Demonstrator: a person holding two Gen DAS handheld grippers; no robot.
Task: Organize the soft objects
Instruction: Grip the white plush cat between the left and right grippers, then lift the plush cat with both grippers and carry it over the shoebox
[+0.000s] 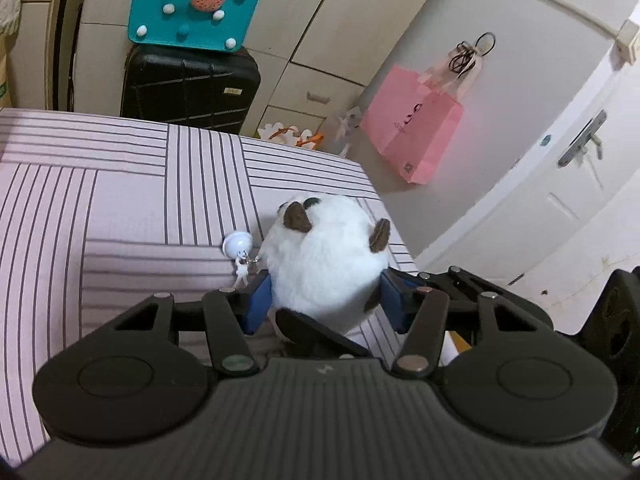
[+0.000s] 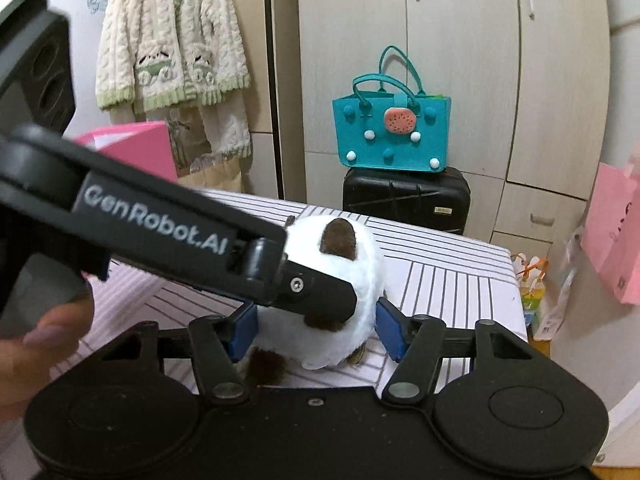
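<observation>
Toy: round white furry plush with brown patches [image 1: 324,268], centre of frame, on your striped pink bedsheet [image 1: 100,184]
Left gripper [image 1: 325,300]: your blue pads pinch the plush's sides
Right gripper [image 2: 316,330]: jaws spread beside the plush; contact unclear

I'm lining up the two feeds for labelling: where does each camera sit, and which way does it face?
Left wrist: on the left gripper, looking along its blue pads at the white plush toy on the striped bed; only its own fingers show.
Right wrist: on the right gripper, facing the wardrobe; the left gripper crosses the view and a hand shows.
Shared: toy, bed, teal bag, black suitcase.
</observation>
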